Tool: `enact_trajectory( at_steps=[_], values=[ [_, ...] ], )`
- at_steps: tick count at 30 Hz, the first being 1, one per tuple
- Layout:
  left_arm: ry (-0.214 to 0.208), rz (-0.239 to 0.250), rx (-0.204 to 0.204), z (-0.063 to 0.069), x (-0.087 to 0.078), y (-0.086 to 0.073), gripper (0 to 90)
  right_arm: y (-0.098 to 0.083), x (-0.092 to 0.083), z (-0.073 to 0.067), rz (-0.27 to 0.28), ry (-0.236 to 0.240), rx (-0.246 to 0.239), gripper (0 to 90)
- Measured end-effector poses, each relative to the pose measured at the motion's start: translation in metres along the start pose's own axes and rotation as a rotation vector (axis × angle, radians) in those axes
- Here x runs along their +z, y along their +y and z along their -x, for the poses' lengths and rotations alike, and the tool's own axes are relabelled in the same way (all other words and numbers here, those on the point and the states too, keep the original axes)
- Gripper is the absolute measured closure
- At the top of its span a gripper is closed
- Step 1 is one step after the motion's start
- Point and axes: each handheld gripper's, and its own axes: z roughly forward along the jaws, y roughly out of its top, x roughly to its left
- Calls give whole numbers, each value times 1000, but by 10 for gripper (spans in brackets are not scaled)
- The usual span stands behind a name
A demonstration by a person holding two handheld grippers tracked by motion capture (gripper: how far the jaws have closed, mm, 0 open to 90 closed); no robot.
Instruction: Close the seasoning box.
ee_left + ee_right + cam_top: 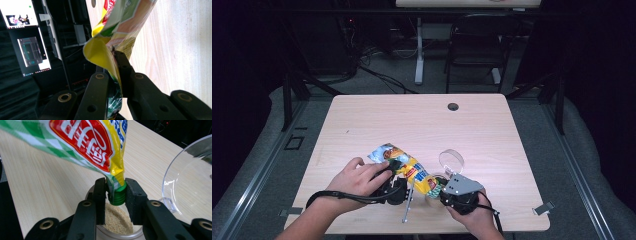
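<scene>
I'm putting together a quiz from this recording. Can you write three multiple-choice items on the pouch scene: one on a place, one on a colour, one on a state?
1. Where is the pouch's cap?
A. between the right gripper's jaws, over the jar
B. flat on the table's far edge
C. inside the clear lid

2. What colour is the cap?
A. red
B. green
C. white

3. How is the left gripper?
A. wide open, holding nothing
B. shut on the pouch
C. resting on the chair

Answers:
1 A: the right gripper clamps the cap above the jar of grains.
2 B: the cap is green.
3 B: the left gripper pinches the pouch.
</scene>
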Motion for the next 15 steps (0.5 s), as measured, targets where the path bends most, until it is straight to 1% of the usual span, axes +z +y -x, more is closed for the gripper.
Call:
enact_trajectory(
  at_steps=[2, 3, 6, 9, 10, 11, 12, 15],
  values=[
    [-8, -1, -5, 1, 1, -2, 888, 0, 1, 0, -1, 0, -2, 716],
    [-12, -1, -19, 2, 1, -3, 888, 0, 1, 0, 0, 2, -2, 716],
    [-16, 4, -35, 5, 3, -5, 887, 1, 2, 0, 1, 5, -4, 716],
    [-23, 8, -63, 9, 4, -9, 887, 1, 3, 0, 7, 5, -2, 716],
    [-28, 10, -74, 10, 5, -10, 887, 1, 3, 1, 8, 5, -3, 717],
    [-45, 2, -82, 10, 4, -10, 887, 2, 3, 1, 8, 6, -2, 717],
    [-28, 19, -89, 12, 6, -11, 887, 2, 3, 1, 7, 4, -2, 717],
    [-39, 25, -118, 15, 8, -13, 886, 2, 3, 1, 6, 6, -1, 717]
  ],
)
